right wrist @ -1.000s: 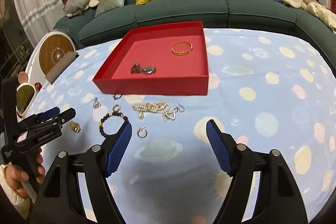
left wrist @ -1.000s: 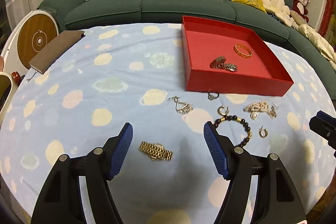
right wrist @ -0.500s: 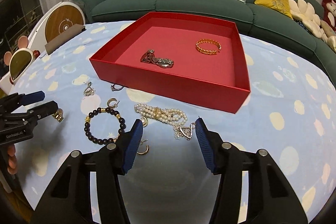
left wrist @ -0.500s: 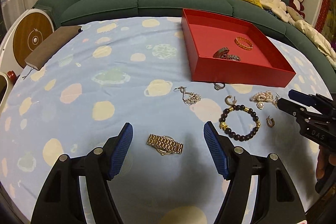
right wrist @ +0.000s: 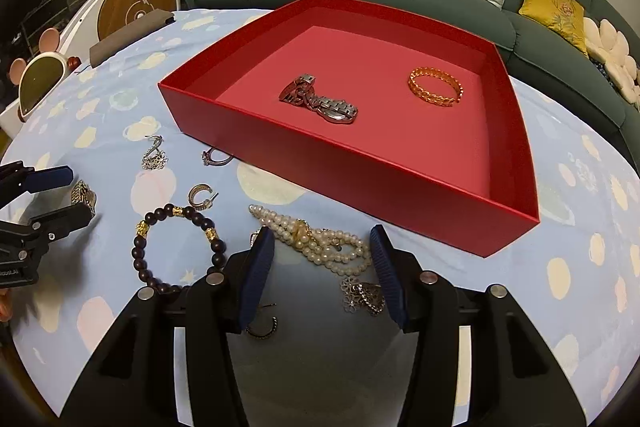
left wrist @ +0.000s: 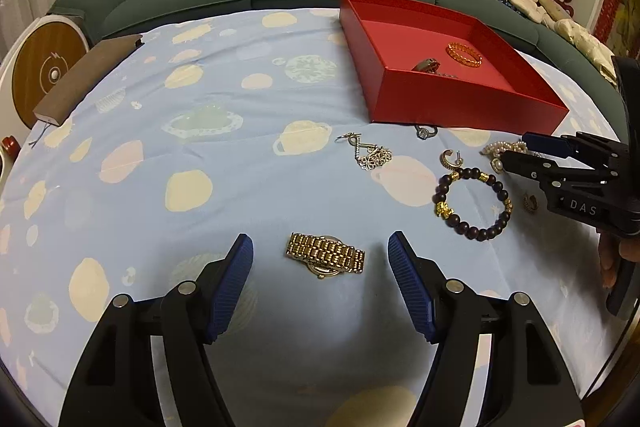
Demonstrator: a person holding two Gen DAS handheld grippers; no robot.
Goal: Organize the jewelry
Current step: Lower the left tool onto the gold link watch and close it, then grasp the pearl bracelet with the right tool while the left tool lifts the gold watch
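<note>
Two pickups set up at once. L gripper [left wrist: 320,279] hangs over the gold watch [left wrist: 326,255], which lies flat on the planet-print cloth of the counter [left wrist: 224,163], between the fingers [left wrist: 232,279] but not touched — fingers released, spread wide w/ room on both sides. R gripper [right wrist: 320,267] is lower over the pearl bracelet [right wrist: 316,241], which sits near the front wall of the red tray [right wrist: 360,187]; its fingers [right wrist: 258,275] are partway in, not clenched, pads not yet pressing on the pearls as far as I can see. To do this well: bring the R straight down so both pads straddle the thick knotted middle of the pearls, not the loose end loop — a strand caught by one end will prob. swing and drag. Watch the silver filigree earring [right wrist: 362,297] just beside the right pad and the hoop earring [right wrist: 262,327] under the left one; either could get pinched along w/ the pearls, so shift a little toward the tray before closing. For the L, close across the watch band's narrow width, pads low to the cloth w/o bunching it. Tray already holds a silver watch [right wrist: 320,101] and a gold bangle [right wrist: 434,89]; drop new pieces in the bare floor area, apart from those. Dark bead bracelet [right wrist: 178,251] lies between the two grippers — keep clear of it.
</note>
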